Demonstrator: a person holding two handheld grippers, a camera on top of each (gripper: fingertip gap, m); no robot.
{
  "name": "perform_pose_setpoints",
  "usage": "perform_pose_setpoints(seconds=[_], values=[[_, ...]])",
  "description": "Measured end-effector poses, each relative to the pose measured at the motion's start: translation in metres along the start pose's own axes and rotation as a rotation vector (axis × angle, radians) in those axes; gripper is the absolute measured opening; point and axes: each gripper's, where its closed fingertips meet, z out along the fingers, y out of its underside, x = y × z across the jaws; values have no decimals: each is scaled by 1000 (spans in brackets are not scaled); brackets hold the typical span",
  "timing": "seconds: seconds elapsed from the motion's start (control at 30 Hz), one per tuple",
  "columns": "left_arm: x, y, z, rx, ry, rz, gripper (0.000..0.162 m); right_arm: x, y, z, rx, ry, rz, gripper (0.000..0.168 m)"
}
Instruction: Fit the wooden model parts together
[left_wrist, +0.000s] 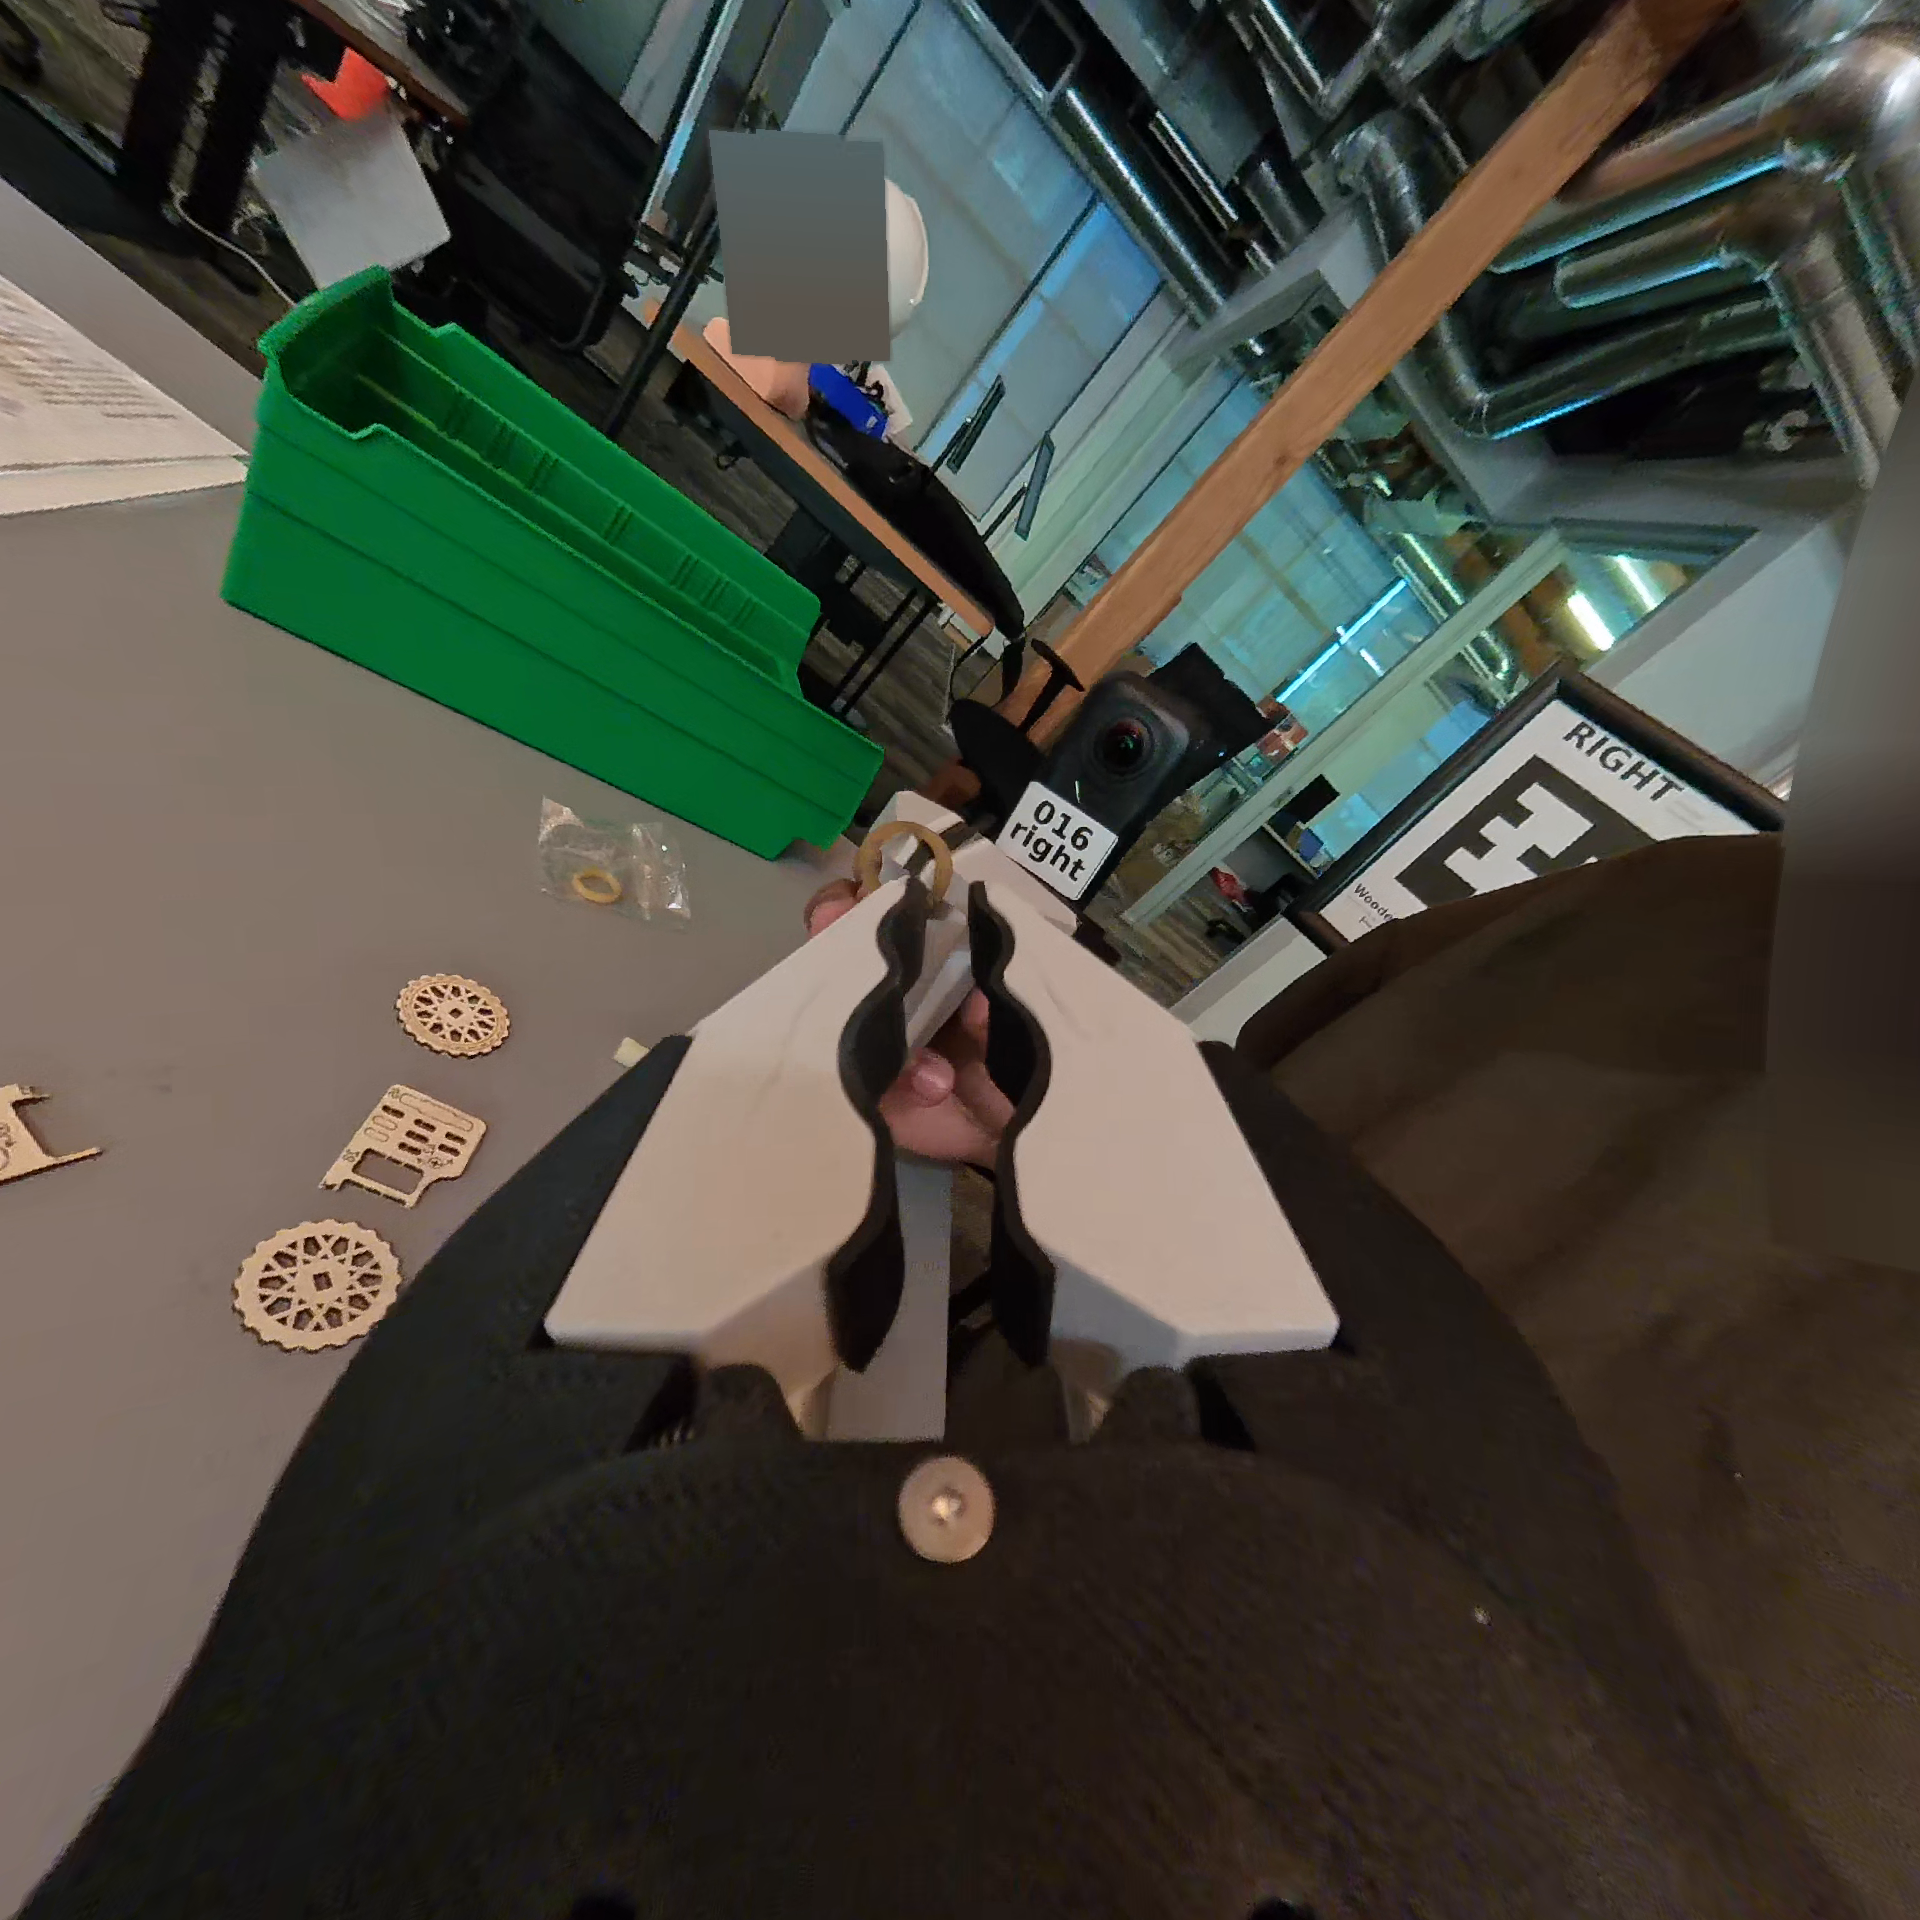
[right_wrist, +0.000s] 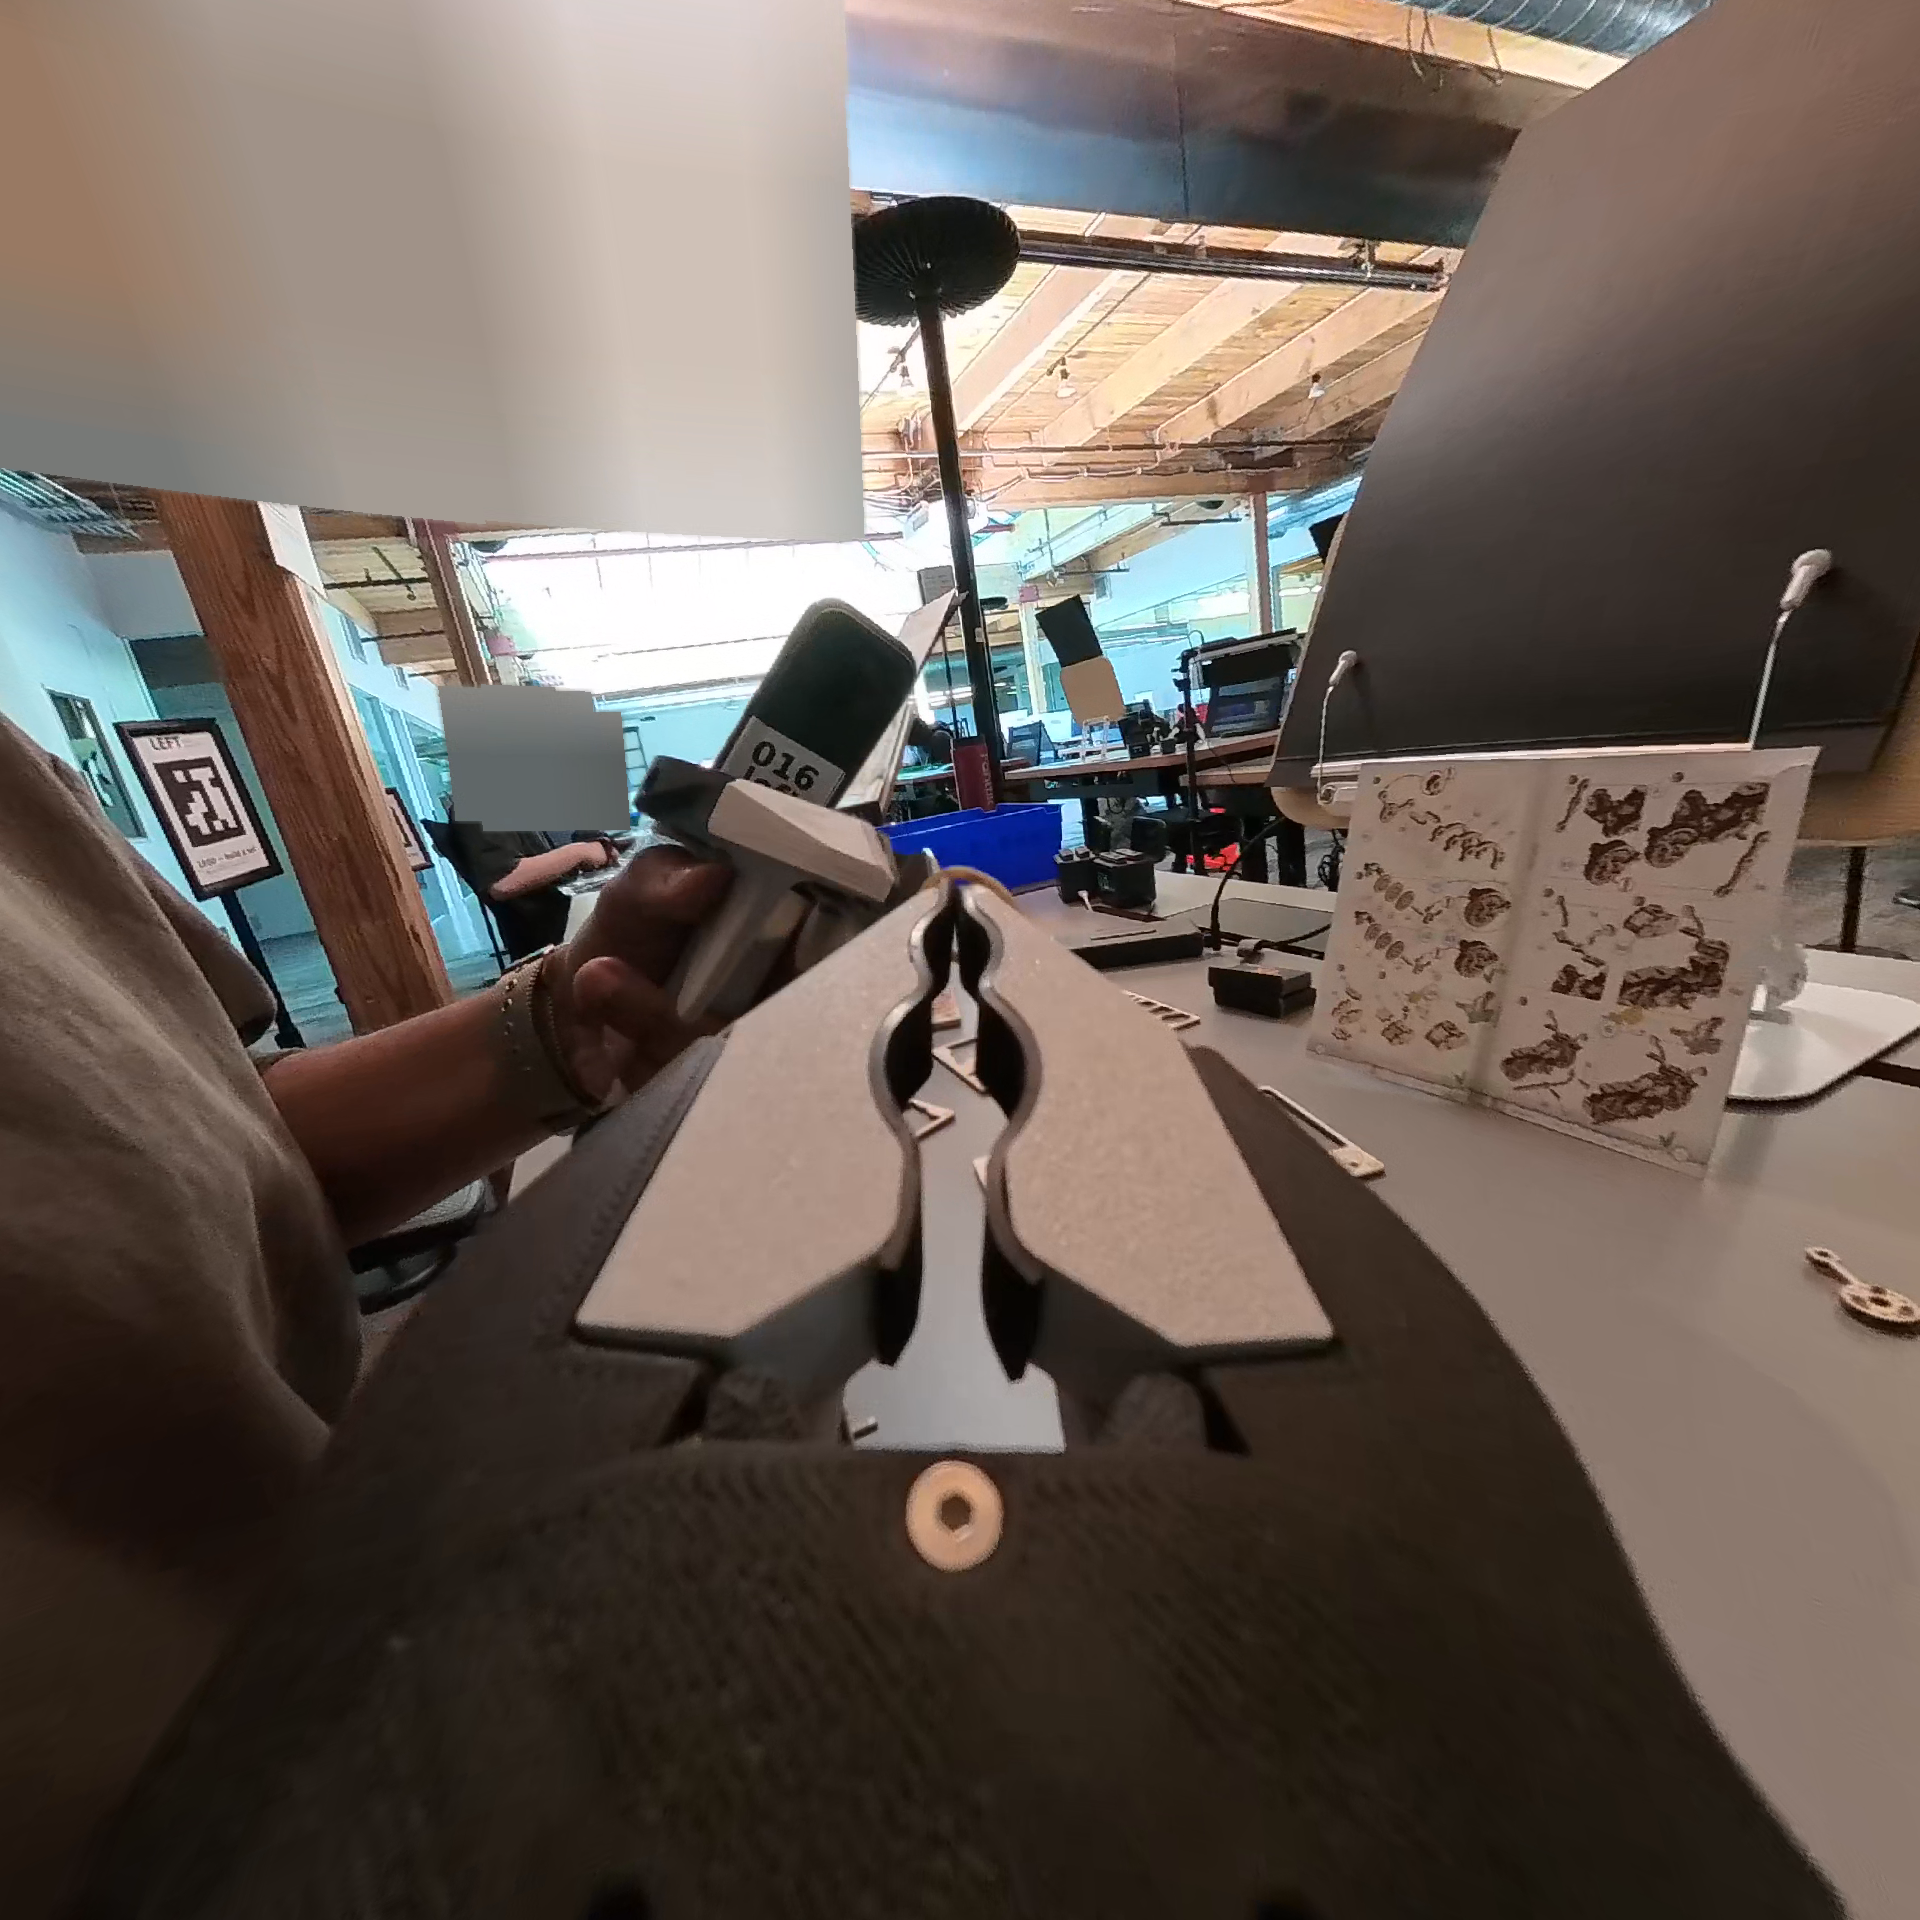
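Note:
A small tan ring (left_wrist: 871, 847) sits at the meeting tips of both grippers, above the grey table (left_wrist: 208, 831). My right gripper (right_wrist: 952, 920) has its tips shut on the ring's lower rim, and the ring (right_wrist: 966, 876) arches just past them. My left gripper (left_wrist: 943, 902) points at the ring with its jaws a narrow gap apart; it also shows in the right wrist view (right_wrist: 883, 868), held by a hand. Loose wooden parts lie on the table: two gears (left_wrist: 454, 1015) (left_wrist: 317, 1285) and a slotted plate (left_wrist: 405, 1143).
A green bin (left_wrist: 520, 582) and a clear bag (left_wrist: 613, 857) lie beyond the gears. A propped instruction sheet (right_wrist: 1538, 956), a slotted wooden strip (right_wrist: 1320, 1127), a small wooden link (right_wrist: 1865, 1288), black boxes (right_wrist: 1257, 982) and a monitor's back (right_wrist: 1662, 416) are on the right side. My left and right fingertips are right by each other.

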Motion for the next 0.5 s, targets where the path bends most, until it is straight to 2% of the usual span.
perform_pose_setpoints(seconds=[0.17,0.27,0.5], values=[[-5,-4,-7,17,-3,-1,5,-3,0,-1,2,-33,20,0],[-11,0,-9,9,9,-48,0,-8,4,0,-22,-65,17,0],[-5,11,-9,-24,103,-142,0,-15,15,1,-98,-96,-19,0]])
